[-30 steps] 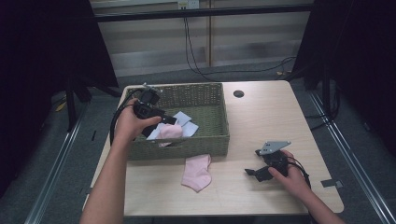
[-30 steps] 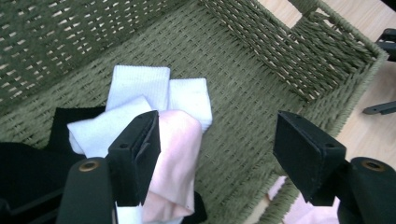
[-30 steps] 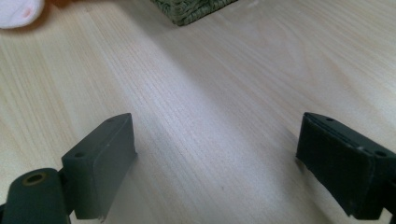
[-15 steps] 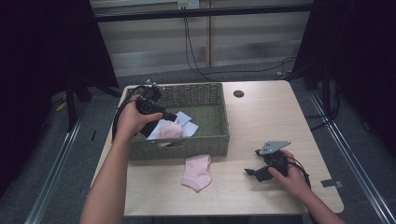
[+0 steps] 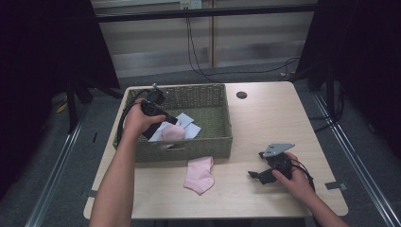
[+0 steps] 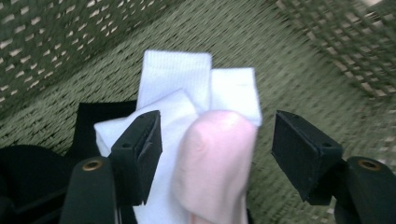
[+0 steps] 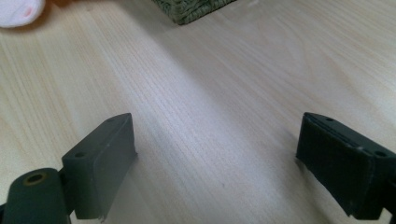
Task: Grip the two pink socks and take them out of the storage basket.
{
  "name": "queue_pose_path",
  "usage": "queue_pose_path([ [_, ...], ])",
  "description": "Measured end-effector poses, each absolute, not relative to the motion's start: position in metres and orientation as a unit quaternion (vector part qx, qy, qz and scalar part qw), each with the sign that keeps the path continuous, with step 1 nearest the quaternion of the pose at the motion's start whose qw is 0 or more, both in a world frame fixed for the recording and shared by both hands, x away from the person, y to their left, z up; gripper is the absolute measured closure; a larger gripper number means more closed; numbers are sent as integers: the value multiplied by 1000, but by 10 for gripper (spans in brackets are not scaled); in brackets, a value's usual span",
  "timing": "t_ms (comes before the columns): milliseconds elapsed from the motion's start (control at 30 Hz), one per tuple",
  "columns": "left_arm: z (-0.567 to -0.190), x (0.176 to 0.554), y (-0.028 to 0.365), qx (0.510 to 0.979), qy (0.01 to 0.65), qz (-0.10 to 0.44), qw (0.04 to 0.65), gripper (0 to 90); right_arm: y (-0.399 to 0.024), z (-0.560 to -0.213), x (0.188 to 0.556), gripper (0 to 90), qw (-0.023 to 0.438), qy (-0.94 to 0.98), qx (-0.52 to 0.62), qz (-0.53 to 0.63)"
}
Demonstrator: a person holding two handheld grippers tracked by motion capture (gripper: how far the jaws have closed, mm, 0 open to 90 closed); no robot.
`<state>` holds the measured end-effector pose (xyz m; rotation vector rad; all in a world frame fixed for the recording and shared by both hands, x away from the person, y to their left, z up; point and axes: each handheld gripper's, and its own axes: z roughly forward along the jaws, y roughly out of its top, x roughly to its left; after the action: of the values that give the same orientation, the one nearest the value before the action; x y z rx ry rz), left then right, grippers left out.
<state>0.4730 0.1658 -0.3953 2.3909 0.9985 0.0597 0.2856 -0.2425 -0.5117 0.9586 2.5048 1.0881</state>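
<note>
- Sorting socks into the basket [image 5: 222, 142] seems underway: the left gripper [image 6: 215, 140] hangs spread over a pink sock [image 6: 215, 172] inside, gripping nothing.
- Right gripper [image 7: 219, 158], spread, rests on the table [image 5: 274, 118] at four o'clock.
- Next likely: fetch the second pink sock [image 5: 199, 174], lying at the basket's six o'clock.
- Counted: two pink socks, white socks [image 6: 187, 88] hard to number, something black [image 6: 100, 114].

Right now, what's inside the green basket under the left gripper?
In the basket: a pink sock lying on white socks, with a black item beneath. The open left gripper straddles the pink sock; the pile's underside is hidden.
</note>
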Motion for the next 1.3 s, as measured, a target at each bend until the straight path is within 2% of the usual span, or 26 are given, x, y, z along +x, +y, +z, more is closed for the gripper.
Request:
queue_pose_path([
  [467, -424, 479, 163, 898, 379, -16, 223, 319, -243, -512, 284, 107, 123, 858, 330, 373],
  [567, -428, 480, 161, 901, 382, -24, 205, 376, -243, -512, 284, 107, 123, 858, 330, 373],
  [633, -431, 481, 159, 905, 377, -33, 193, 474, -243, -512, 284, 107, 123, 858, 330, 373],
  [700, -433, 481, 157, 909, 372, -38, 183, 532, -243, -512, 284, 107, 123, 858, 330, 373],
  [733, -434, 481, 157, 909, 371, -46, 184, 641, -243, -512, 284, 107, 123, 858, 330, 373],
  [800, -435, 482, 157, 907, 377, -53, 180, 763, -243, -512, 284, 107, 123, 859, 330, 373],
  [1300, -397, 479, 164, 902, 374, -63, 205, 792, -243, -512, 284, 107, 123, 859, 330, 373],
])
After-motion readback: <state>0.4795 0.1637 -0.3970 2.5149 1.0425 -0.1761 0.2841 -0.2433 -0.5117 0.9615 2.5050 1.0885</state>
